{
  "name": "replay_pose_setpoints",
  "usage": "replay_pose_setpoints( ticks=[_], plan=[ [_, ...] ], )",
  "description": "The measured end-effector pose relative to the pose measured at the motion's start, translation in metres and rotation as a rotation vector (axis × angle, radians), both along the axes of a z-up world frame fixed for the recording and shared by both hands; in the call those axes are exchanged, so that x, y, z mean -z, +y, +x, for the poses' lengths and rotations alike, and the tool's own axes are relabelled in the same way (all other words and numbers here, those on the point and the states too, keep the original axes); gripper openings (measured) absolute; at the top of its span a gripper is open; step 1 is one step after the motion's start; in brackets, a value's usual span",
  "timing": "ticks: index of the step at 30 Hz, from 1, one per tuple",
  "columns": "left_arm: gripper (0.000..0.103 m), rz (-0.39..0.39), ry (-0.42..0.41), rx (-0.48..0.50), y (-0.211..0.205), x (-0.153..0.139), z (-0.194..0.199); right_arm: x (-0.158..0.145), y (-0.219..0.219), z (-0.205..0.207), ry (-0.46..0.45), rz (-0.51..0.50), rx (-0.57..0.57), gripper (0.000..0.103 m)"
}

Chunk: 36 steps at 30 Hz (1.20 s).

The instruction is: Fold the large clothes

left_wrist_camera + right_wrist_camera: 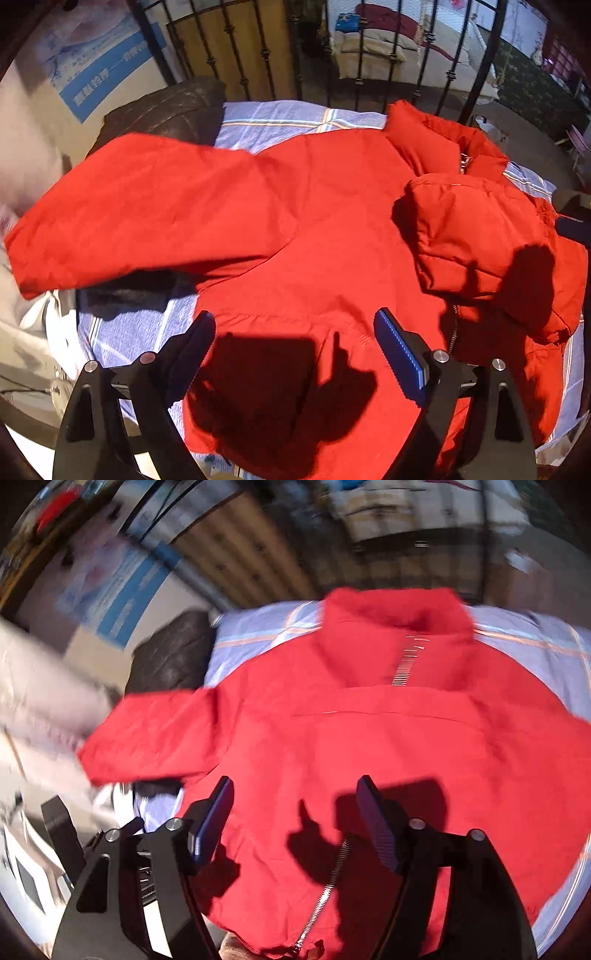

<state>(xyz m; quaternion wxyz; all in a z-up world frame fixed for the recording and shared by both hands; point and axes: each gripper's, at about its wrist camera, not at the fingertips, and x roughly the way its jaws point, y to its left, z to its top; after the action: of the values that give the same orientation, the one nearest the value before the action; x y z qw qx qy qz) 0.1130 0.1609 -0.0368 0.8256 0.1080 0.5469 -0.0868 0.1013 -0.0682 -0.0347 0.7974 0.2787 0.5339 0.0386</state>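
Note:
A red padded jacket [314, 221] lies front up on a blue checked sheet [288, 114]. One sleeve [140, 206] stretches out to the left, past the sheet's edge. The other sleeve [480, 243] is folded in over the chest, below the collar [424, 140]. My left gripper [295, 321] hangs open over the jacket's lower part, nothing between its blue pads. The blurred right wrist view shows the jacket [369, 746] with its zipper [332, 878] running down the middle. My right gripper [295, 786] is open above the hem, straddling the zipper line and gripping nothing.
A dark cushion [166, 110] sits at the sheet's far left corner. A black iron railing [295, 48] stands behind the sheet, with a bed beyond it. Pale cloth [29, 332] hangs at the left edge. A wall with a blue poster [103, 62] is at the far left.

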Motion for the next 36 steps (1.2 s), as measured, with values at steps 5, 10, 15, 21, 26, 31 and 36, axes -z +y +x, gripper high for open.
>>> replay_pose_setpoints(
  ticks=[5,10,15,21,26,31,36],
  plan=[
    [0.086,-0.037,-0.013,0.161,-0.067,-0.003,0.021,-0.005,-0.080,-0.057,0.028,-0.132,0.206,0.069],
    [0.086,-0.028,-0.022,0.331,-0.139,0.006,0.027,0.025,-0.134,-0.106,0.152,-0.218,0.342,0.069],
    [0.089,0.035,0.011,0.416,-0.189,0.038,0.034,0.049,-0.136,-0.107,0.175,-0.195,0.324,0.069],
    [0.098,0.085,0.112,0.338,-0.202,0.079,0.056,0.092,-0.118,-0.065,0.289,-0.244,0.211,0.076],
    [0.098,0.121,0.150,0.343,-0.203,0.101,0.062,0.129,-0.119,-0.044,0.408,-0.258,0.166,0.088],
    [0.098,0.116,0.161,0.335,-0.203,0.117,0.069,0.163,-0.121,-0.029,0.466,-0.253,0.128,0.093],
    [0.099,0.110,0.172,0.328,-0.203,0.129,0.073,0.180,-0.123,-0.019,0.512,-0.246,0.127,0.097]
  ],
)
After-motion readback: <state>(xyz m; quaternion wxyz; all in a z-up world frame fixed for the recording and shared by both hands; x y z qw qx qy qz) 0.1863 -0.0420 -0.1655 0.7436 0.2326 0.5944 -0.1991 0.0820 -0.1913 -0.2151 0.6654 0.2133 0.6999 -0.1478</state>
